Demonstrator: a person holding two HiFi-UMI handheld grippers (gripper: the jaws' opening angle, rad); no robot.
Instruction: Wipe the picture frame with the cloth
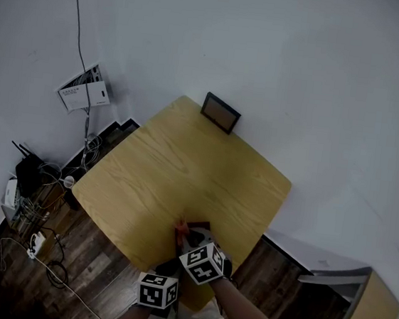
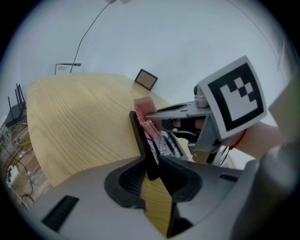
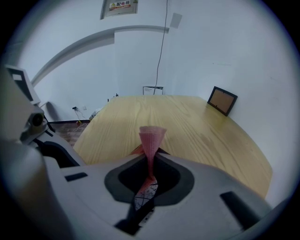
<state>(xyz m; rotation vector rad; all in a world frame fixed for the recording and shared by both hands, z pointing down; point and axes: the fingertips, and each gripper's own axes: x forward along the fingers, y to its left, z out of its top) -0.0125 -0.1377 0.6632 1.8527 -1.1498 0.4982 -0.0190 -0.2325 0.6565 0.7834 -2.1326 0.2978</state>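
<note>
Wiping looks about to start: the left claw [image 2: 152, 165] clamps the frame [image 2: 140, 136] by its edge, and the right claw [image 3: 150, 161] pinches the cloth [image 3: 151, 137] just above it. Next, drag the cloth along the frame.

Left tongs [image 2: 151, 164] clamp picture frame [image 2: 139, 136] edge-on; pink cloth [image 2: 144, 107] on its 12 o'clock end, pinched by right tongs [image 2: 153, 115].

The head view looks steeply down from high above onto the whole light wooden table [image 1: 184, 168]. Each gripper view rides close behind its own jaws, looking along them across that table; both share the small dark-framed picture [image 2: 146, 79] far beyond the jaws, and the left gripper view catches the right gripper [image 2: 153, 115] just right of its jaws.
</note>
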